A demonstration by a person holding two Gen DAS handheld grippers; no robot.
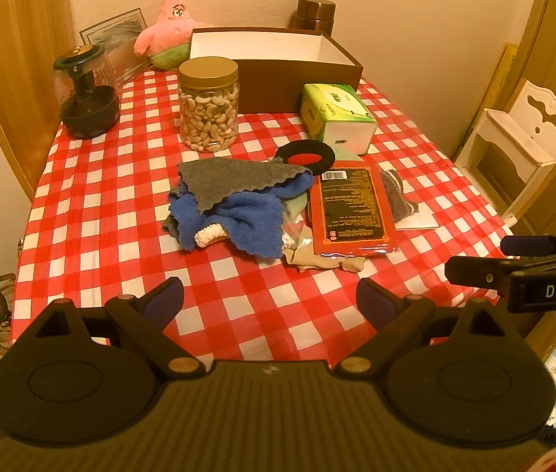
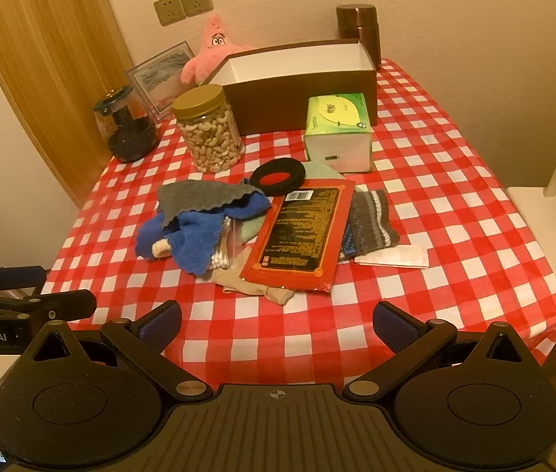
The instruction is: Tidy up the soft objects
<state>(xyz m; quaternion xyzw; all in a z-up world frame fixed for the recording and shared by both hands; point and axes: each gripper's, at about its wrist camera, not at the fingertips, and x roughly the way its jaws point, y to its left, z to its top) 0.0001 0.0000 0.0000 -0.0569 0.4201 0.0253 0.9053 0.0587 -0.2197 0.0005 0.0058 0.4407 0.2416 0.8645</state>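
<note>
A heap of soft things lies mid-table: a grey cloth (image 1: 234, 179) (image 2: 199, 196) over a blue towel (image 1: 238, 220) (image 2: 195, 240), a striped grey sock (image 2: 370, 224) (image 1: 396, 196), a beige stocking (image 2: 254, 289) and a black-and-red ring pad (image 1: 306, 154) (image 2: 278, 177). A red flat packet (image 1: 350, 212) (image 2: 301, 236) lies on part of the heap. A pink star plush (image 1: 167, 27) (image 2: 211, 55) sits at the back by an open brown box (image 1: 278, 74) (image 2: 301, 86). My left gripper (image 1: 270, 299) (image 2: 61, 295) and right gripper (image 2: 276, 326) (image 1: 474, 259) are open and empty near the front edge.
A jar of cashews (image 1: 209, 106) (image 2: 211, 133), a green tissue box (image 1: 337, 118) (image 2: 337, 131), a dark glass chopper (image 1: 85, 94) (image 2: 126, 129), a framed picture (image 2: 163, 74) and a brown canister (image 1: 315, 15) (image 2: 358, 27) stand around the heap. A white shelf (image 1: 518, 145) stands to the right.
</note>
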